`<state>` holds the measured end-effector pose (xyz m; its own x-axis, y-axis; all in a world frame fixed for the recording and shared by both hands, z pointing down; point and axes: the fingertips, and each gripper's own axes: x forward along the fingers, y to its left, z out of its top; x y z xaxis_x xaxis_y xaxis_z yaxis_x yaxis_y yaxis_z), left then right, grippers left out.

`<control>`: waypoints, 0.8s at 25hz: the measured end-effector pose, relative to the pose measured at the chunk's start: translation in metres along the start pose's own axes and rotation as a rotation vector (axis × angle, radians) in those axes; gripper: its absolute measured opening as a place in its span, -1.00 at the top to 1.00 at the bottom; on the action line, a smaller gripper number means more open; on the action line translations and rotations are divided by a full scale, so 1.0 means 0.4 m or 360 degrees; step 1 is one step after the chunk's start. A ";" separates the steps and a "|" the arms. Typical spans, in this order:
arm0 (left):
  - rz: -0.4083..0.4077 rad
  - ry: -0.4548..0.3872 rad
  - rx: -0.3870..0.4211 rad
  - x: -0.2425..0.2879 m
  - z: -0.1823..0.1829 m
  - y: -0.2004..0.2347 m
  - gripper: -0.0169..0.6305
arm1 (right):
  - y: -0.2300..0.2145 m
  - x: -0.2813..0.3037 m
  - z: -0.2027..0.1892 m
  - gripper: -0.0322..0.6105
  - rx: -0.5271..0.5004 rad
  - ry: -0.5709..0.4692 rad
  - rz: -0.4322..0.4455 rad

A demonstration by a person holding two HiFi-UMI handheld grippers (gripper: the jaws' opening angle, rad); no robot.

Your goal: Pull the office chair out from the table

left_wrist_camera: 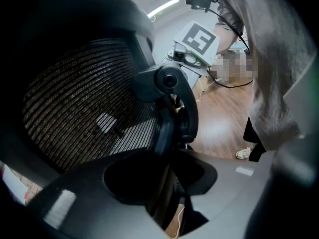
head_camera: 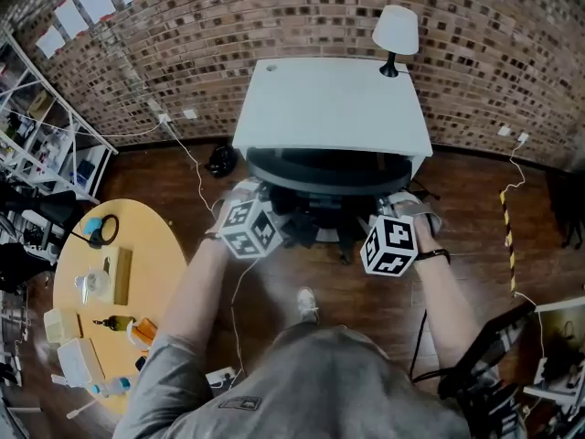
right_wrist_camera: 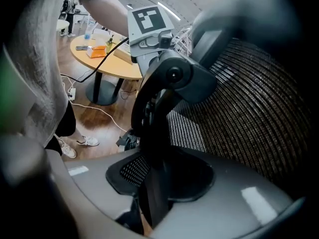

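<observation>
Our left gripper point(left_wrist_camera: 167, 183) and right gripper point(right_wrist_camera: 154, 183) each clamp the office chair point(head_camera: 329, 170): its back edge stands between the partly closed jaws.

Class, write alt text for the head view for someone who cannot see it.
Seen from above, a person holds the left gripper and right gripper at the back of a black office chair tucked under a white table by a brick wall. A lamp stands on the table's far right corner; a cluttered round yellow table is at left.

Head view looks steeply down; gripper views hug the chair point(left_wrist_camera: 89, 98)
</observation>
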<state>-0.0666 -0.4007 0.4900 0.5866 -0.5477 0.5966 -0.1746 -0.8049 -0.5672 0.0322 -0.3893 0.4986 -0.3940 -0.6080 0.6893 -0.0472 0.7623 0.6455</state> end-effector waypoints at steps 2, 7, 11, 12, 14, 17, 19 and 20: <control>0.0001 0.0004 -0.0010 -0.008 0.013 -0.026 0.48 | 0.023 -0.019 -0.004 0.48 -0.0001 -0.0006 0.0003; 0.0025 0.0005 -0.0013 -0.038 0.045 -0.078 0.48 | 0.063 -0.067 -0.005 0.47 -0.0014 -0.0034 0.0005; 0.0026 0.0011 -0.0029 -0.068 0.067 -0.130 0.47 | 0.109 -0.110 0.002 0.47 -0.0025 -0.0053 0.0003; 0.0029 0.0011 -0.0029 -0.078 0.070 -0.138 0.47 | 0.116 -0.119 0.007 0.47 -0.0028 -0.0053 0.0000; 0.0036 0.0013 -0.0028 -0.095 0.075 -0.151 0.47 | 0.128 -0.134 0.016 0.47 -0.0033 -0.0054 -0.0008; 0.0038 0.0013 -0.0034 -0.110 0.083 -0.181 0.47 | 0.153 -0.153 0.022 0.47 -0.0037 -0.0062 -0.0011; 0.0043 0.0007 -0.0034 -0.121 0.090 -0.199 0.48 | 0.171 -0.166 0.025 0.47 -0.0034 -0.0059 -0.0006; 0.0046 0.0004 -0.0033 -0.127 0.093 -0.207 0.47 | 0.179 -0.173 0.027 0.47 -0.0031 -0.0055 -0.0004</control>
<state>-0.0526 -0.2978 0.4856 0.5790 -0.5715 0.5816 -0.2080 -0.7932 -0.5723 0.0461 -0.2901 0.4936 -0.4253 -0.6015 0.6762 -0.0304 0.7563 0.6536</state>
